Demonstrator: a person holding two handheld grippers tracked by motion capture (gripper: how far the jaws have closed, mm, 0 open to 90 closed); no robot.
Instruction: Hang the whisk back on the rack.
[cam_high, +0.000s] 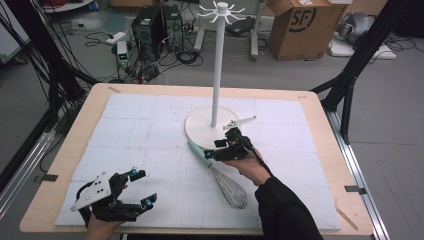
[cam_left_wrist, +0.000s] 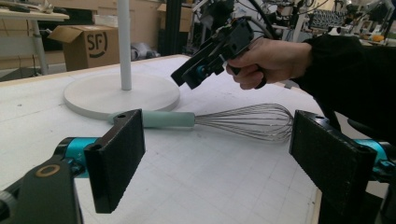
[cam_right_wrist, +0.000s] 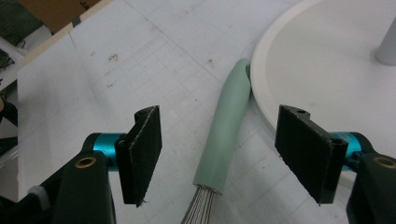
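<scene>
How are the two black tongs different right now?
The right tongs hang over the whisk's green handle, jaws either side of it but not touching. The left tongs sit near the table's front edge with only the white mat between their jaws. The left tongs carry a grey three-cornered plate that is easy to see; the right tongs' plate looks thinner from above. Both are open, black with blue parts, each held in a hand.

There is one whisk (cam_high: 223, 175) on the table (cam_high: 60, 165) — just one, with a green handle. There is one white stand (cam_high: 216, 70) with a round bottom. There are two grippers — the left gripper (cam_high: 141, 188) and the right gripper (cam_high: 218, 148). On the floor behind sits one brown box (cam_high: 300, 27).
</scene>
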